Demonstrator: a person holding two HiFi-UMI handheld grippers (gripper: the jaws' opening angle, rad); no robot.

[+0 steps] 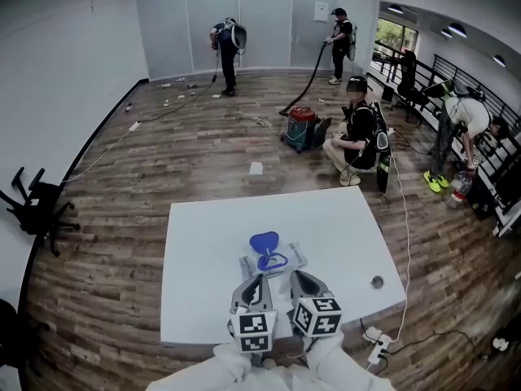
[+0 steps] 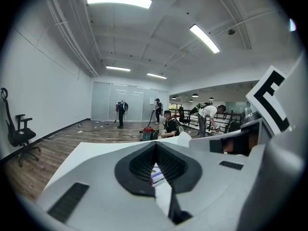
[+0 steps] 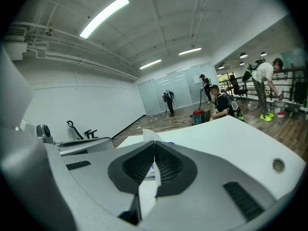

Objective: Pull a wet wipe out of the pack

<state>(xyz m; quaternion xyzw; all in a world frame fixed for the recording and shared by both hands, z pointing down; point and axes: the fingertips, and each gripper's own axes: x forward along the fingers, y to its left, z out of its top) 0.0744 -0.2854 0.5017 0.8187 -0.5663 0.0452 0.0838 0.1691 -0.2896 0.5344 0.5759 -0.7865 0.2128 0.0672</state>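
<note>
The wet wipe pack point(image 1: 275, 261) lies on the white table point(image 1: 203, 243) with its blue lid point(image 1: 264, 241) flipped up. Both grippers sit side by side just in front of it. My right gripper point(image 1: 298, 277) is shut on a white wet wipe point(image 3: 149, 135) whose pointed corner sticks up past its jaws; the same corner of the wet wipe point(image 2: 194, 140) shows in the left gripper view. My left gripper point(image 1: 260, 278) is shut, tips at the pack's near end; nothing shows between its pads. Through the gap below the right jaws I see the pack's label point(image 3: 152, 171).
A round cable hole point(image 1: 376, 282) sits near the table's right front corner. A power strip point(image 1: 377, 347) lies on the floor below it. An office chair point(image 1: 32, 206) stands at the left wall. Several people and a vacuum point(image 1: 303, 127) are across the room.
</note>
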